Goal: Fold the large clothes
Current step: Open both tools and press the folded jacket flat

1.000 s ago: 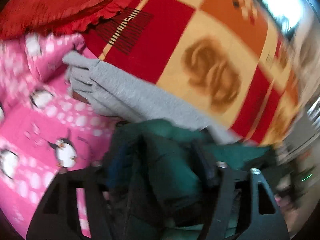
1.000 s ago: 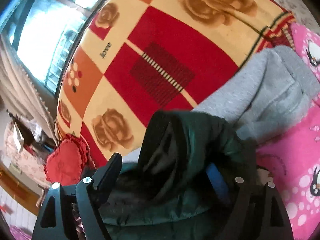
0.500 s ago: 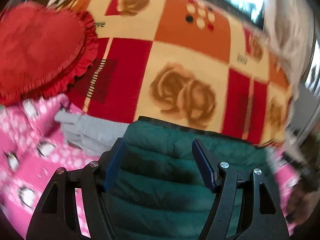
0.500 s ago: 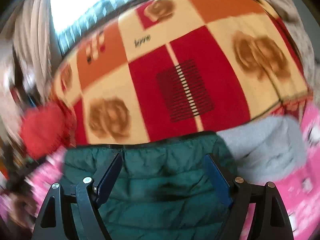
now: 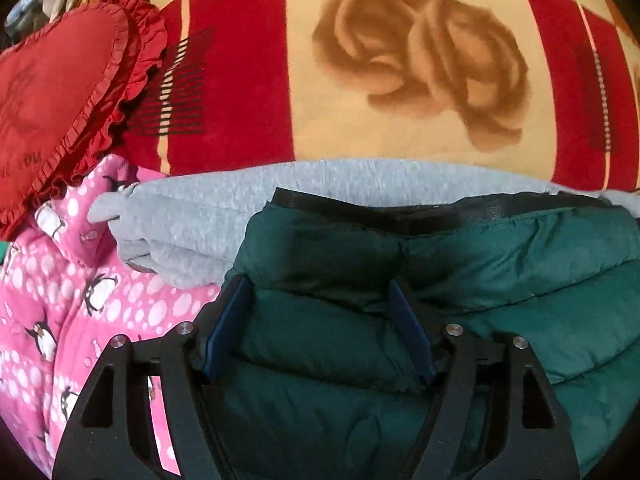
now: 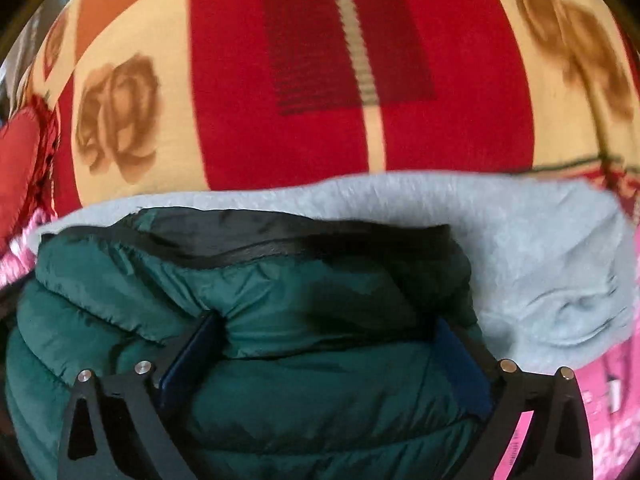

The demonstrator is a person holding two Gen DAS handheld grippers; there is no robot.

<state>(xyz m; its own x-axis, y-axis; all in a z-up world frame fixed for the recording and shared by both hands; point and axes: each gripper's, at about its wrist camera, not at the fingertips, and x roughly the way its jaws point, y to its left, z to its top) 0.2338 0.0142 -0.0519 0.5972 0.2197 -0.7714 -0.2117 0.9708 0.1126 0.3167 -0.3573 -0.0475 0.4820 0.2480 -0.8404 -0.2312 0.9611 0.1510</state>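
A dark green puffer jacket (image 5: 500, 280) with a black hem band lies folded on top of a grey sweatshirt (image 5: 192, 216). My left gripper (image 5: 320, 292) is open, its blue-padded fingers (image 5: 228, 324) resting on the jacket's left part with padding bulging between them. In the right wrist view the same jacket (image 6: 168, 288) fills the lower frame over the grey sweatshirt (image 6: 540, 248). My right gripper (image 6: 328, 328) is open too, its fingers (image 6: 192, 348) pressed down into the jacket's right part.
The clothes lie on a red, orange and cream blanket with rose prints (image 5: 420, 40). A red frilled heart cushion (image 5: 60, 92) sits at the left. A pink penguin-print cloth (image 5: 80, 320) lies beside the stack and shows at the right in the right wrist view (image 6: 612, 392).
A second ago both grippers held up bunched jacket cloth. The jacket has come down flat onto the grey sweatshirt, and both grippers have opened and lowered onto it.
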